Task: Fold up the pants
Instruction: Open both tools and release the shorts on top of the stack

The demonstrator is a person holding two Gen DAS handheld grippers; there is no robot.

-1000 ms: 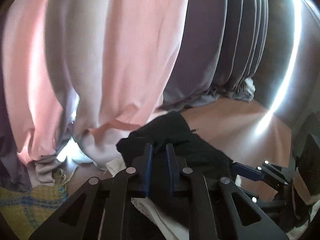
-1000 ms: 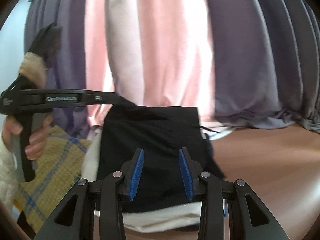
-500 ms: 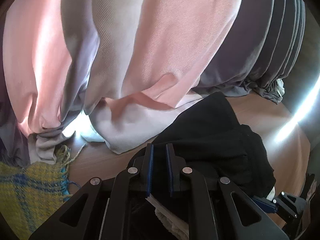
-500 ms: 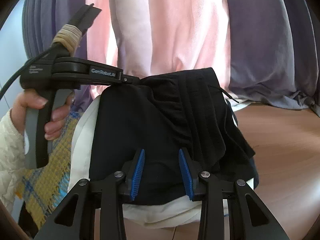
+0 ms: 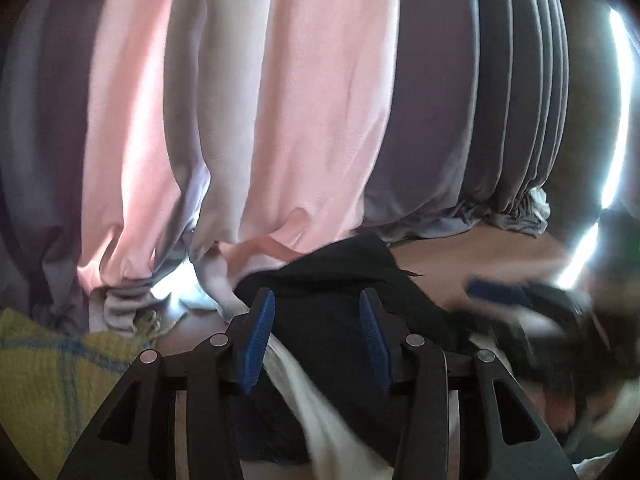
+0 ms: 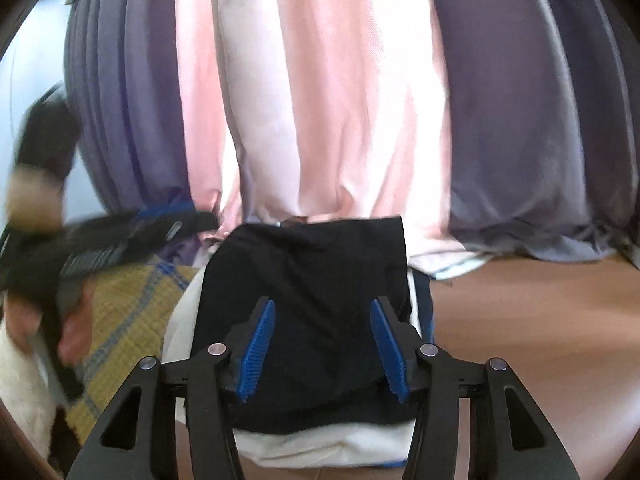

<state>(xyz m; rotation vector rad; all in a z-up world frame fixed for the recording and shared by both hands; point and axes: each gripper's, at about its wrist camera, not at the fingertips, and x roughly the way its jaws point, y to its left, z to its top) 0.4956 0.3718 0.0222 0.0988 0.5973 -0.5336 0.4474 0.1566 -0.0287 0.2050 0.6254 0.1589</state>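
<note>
A: Pants (image 6: 316, 304), black, lie folded into a compact block on a white cloth (image 6: 320, 444), which sits on the brown table (image 6: 540, 320). Pink and grey curtains (image 6: 332, 100) hang just behind, their hems bunched on the tabletop.

B: What else, going down in size?

A: A yellow plaid towel (image 6: 128, 312) lies to the left of the stack, touching the white cloth's edge as far as I can tell. Then the 2 tools. The right gripper (image 6: 322, 350) hangs over the near end of the pants with its blue pads spread wide and nothing between them. The left gripper (image 5: 316, 340) is likewise parted and empty, over the pants' left side; in the right view it shows only as a blurred dark shape at the far left.

B: So which step is this?

A: I judge it the release after a fold. The top layer looks doubled over, with a fairly straight far edge, and neither tool holds cloth. Some wrinkles run across the top, and the right corner in the left view looks a little ragged.

B: And the next move?

A: Either 1 more fold or a tidy-up. For a fold, both tools would need to drop low enough to pinch only the black layer, not the white cloth beneath, then carry it over evenly. For a tidy, a light press along the wrinkles should do.
</note>
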